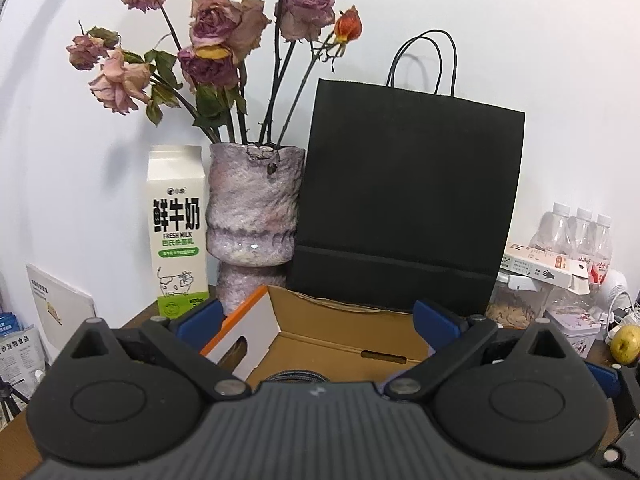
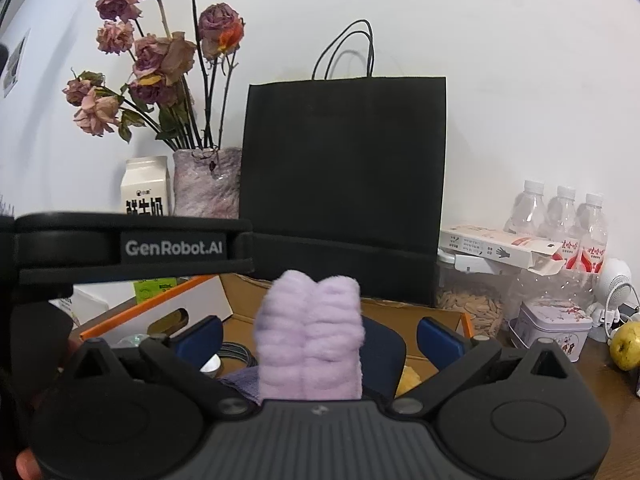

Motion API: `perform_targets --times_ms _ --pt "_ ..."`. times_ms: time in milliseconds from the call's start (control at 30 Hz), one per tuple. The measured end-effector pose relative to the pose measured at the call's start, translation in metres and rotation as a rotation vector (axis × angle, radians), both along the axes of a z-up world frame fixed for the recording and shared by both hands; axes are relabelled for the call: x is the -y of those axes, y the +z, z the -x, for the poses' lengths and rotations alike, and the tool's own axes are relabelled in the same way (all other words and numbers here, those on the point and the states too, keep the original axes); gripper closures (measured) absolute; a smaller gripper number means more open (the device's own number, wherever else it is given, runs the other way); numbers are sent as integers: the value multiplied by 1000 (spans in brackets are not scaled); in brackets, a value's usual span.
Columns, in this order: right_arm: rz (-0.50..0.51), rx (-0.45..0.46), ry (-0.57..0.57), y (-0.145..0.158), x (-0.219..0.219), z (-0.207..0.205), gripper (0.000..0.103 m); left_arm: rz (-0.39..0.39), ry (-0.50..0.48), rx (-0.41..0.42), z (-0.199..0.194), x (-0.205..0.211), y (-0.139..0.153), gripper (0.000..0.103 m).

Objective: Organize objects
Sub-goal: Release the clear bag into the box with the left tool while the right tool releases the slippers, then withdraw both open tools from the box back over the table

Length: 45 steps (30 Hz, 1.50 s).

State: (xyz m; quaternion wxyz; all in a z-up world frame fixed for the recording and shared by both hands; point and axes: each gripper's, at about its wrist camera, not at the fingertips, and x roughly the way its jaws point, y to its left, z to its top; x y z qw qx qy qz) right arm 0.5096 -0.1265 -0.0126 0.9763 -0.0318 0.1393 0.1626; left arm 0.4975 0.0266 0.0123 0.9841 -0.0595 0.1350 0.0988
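My left gripper hangs open over an open cardboard box with an orange-edged white flap; nothing lies between its blue pads. A grey braided cord shows in the box just ahead of it. My right gripper is open too. A fluffy lilac cloth item stands upright between its jaws, clear of both blue pads. The box under it holds a dark blue thing, a purple cloth and a yellow bit.
Behind the box stand a milk carton, a lilac vase of dried roses and a black paper bag. To the right are water bottles, a tin and a yellow-green apple. The left unit's strap crosses the right view.
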Motion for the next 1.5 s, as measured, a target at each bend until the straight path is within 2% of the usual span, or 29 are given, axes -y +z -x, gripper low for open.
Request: perform_targets --times_ms 333,767,1167,1500 --pt "-4 -4 4 7 7 17 0 26 8 25 25 -5 7 0" --pt "32 33 18 10 25 66 0 -11 -4 80 81 -2 9 0" --pt "37 55 23 6 46 115 0 -41 -11 108 133 -1 -6 0" --pt "41 58 29 -11 58 160 0 -61 -20 85 171 -2 -23 0"
